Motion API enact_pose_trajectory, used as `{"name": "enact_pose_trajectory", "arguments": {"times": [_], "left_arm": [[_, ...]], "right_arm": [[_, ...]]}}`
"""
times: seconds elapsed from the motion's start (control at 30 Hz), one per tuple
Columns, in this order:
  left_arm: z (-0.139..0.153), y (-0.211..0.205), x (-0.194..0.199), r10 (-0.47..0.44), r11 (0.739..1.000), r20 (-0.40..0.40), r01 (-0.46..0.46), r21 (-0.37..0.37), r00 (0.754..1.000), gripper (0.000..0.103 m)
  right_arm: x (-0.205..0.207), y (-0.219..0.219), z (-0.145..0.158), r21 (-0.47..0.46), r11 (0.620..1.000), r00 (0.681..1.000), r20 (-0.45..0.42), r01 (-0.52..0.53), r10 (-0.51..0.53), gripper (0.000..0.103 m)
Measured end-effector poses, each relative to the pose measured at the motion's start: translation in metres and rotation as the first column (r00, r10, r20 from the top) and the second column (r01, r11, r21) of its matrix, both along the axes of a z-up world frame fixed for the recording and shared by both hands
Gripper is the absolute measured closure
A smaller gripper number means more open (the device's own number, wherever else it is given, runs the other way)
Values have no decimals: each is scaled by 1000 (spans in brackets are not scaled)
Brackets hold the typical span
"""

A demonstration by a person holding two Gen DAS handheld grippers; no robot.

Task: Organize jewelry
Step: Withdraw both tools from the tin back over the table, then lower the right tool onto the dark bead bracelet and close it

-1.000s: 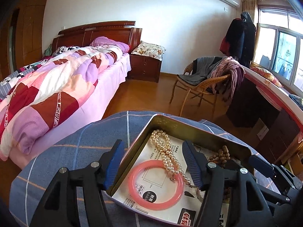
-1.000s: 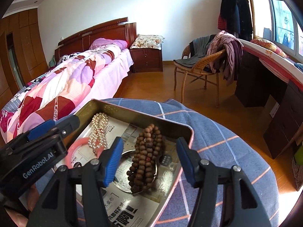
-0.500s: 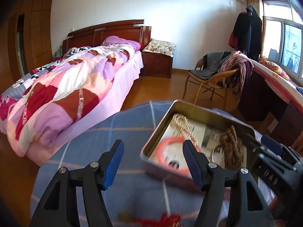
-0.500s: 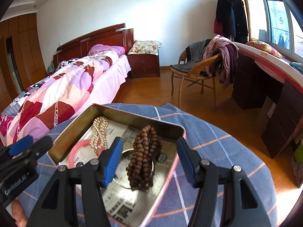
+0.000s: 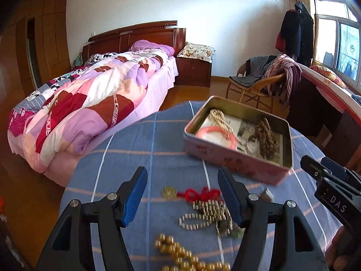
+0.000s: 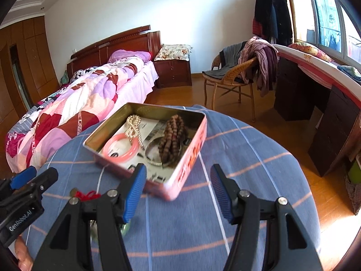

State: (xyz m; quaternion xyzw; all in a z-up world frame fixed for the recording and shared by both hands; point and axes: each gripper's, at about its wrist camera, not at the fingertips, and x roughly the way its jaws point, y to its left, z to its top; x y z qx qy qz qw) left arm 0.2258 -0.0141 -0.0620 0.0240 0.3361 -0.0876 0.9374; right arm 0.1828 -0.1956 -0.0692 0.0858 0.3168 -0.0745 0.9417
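A pink tin box (image 5: 234,158) (image 6: 191,155) stands on the blue checked tablecloth (image 5: 144,149). It holds a pink bangle (image 6: 119,146), a pearl strand (image 6: 133,124), a silver bangle (image 6: 153,155) and brown wooden beads (image 6: 172,135). My left gripper (image 5: 182,194) is open, low over loose jewelry: a coin with red knot (image 5: 191,193), a metal bead chain (image 5: 207,216) and gold beads (image 5: 185,255). My right gripper (image 6: 178,192) is open and empty, just in front of the box.
The small round table (image 6: 248,158) drops off to wooden floor on all sides. A bed (image 5: 90,103) stands to the left, a wicker chair with clothes (image 6: 234,76) behind, and a dark desk (image 6: 315,90) on the right.
Both grippers have pulled back from the box toward me. The left one has moved left and now hangs over the loose jewelry in front of the box.
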Motion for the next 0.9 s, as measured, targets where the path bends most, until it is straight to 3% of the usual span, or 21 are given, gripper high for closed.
{"name": "enact_pose_trajectory", "arguments": {"times": [0.9], "left_arm": [[-27,20,-79,29,997,-71,-24,76,997,38]], "right_arm": [[-79,32,-24,23,993,991,-65,-113,114,40]]}}
